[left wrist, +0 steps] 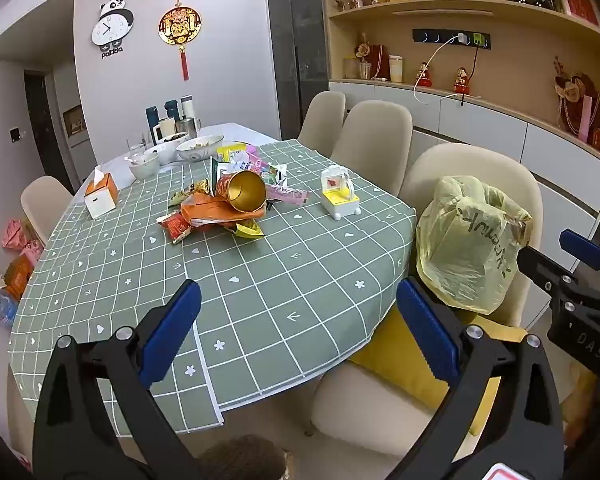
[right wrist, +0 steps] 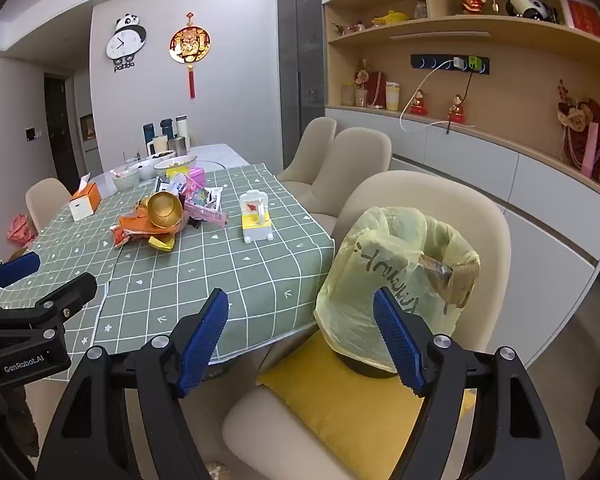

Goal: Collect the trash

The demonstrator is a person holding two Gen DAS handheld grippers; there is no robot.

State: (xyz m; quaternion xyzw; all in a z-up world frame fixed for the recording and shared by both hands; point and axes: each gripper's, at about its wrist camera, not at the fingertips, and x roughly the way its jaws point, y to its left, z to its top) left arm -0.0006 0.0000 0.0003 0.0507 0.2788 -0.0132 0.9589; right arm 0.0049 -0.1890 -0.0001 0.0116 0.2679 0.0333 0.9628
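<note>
A heap of trash (left wrist: 220, 208) (right wrist: 156, 220) lies mid-table: orange and red wrappers, pink packets and a tipped gold-lined paper cup (left wrist: 242, 196) (right wrist: 165, 210). A bin lined with a yellow plastic bag (left wrist: 468, 240) (right wrist: 392, 280) stands on the yellow cushion of the nearest chair. My left gripper (left wrist: 298, 332) hangs open over the near table edge, nothing between its blue pads. My right gripper (right wrist: 300, 338) is open too, just in front of the bin, with nothing between its pads. Each gripper shows at the side of the other's view.
A green checked cloth covers the table (left wrist: 280, 300) (right wrist: 228, 280). An orange tissue box (left wrist: 100, 196), a white-and-yellow toy (left wrist: 338, 194) (right wrist: 255, 216), bowls (left wrist: 198, 148) and flasks stand on it. Beige chairs (left wrist: 374, 140) line the right side. More litter (left wrist: 16, 268) lies on the floor at left.
</note>
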